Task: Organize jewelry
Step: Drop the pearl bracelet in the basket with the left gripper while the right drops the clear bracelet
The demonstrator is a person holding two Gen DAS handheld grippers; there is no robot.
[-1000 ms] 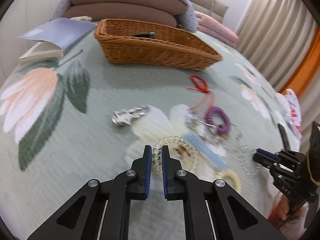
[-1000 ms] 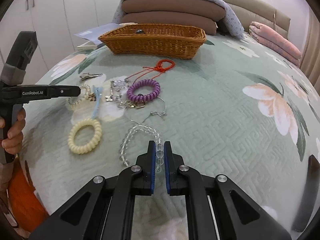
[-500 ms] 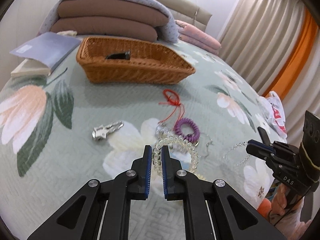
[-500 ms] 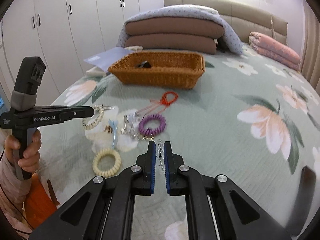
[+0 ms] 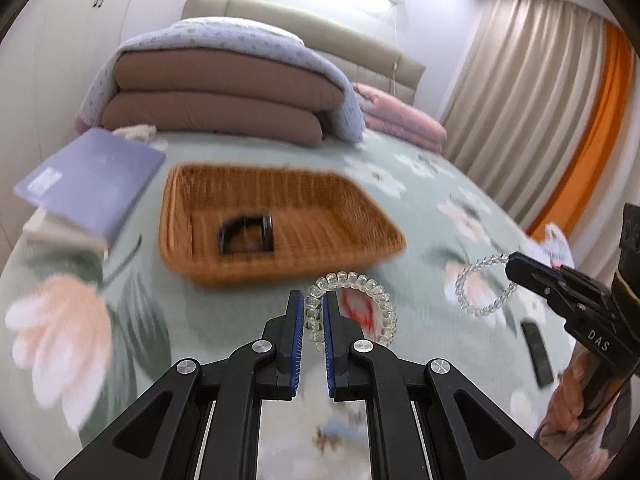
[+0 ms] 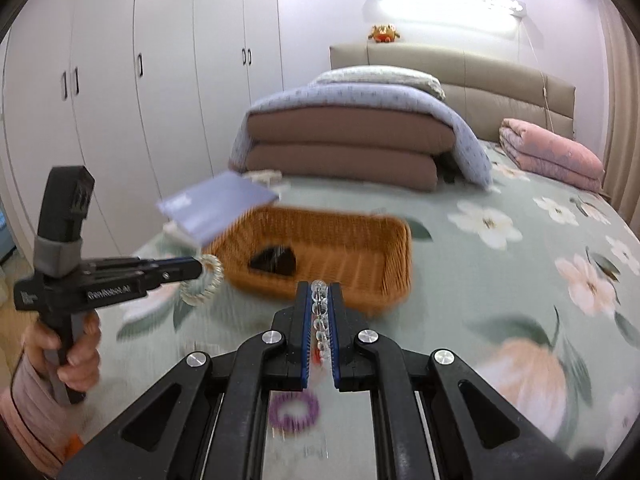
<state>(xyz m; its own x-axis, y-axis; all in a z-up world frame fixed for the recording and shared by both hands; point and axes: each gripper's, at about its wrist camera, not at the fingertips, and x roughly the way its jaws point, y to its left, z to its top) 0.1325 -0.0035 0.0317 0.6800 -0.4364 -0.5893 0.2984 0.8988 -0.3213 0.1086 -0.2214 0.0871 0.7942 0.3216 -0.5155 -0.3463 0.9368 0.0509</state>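
Note:
My left gripper [image 5: 313,307] is shut on a clear coil hair tie [image 5: 378,300] and holds it in the air just in front of the wicker basket [image 5: 372,216]. My right gripper [image 6: 320,294] is shut on a clear bead bracelet [image 6: 319,308], also raised near the basket [image 6: 396,264]. The bracelet shows hanging from the right gripper in the left wrist view [image 5: 480,288]. The coil tie shows at the left gripper's tip in the right wrist view [image 6: 204,280]. A black item [image 5: 246,234] lies in the basket.
A purple coil hair tie [image 6: 294,410] and a red cord [image 5: 360,312] lie on the floral bedspread below the grippers. A blue book [image 5: 88,184] lies left of the basket. Folded quilts [image 5: 224,92] are stacked behind it. A dark flat object [image 5: 536,352] lies at right.
Both grippers have lifted their items off the bedspread and moved forward toward the basket, which now looks nearer and is seen from above.

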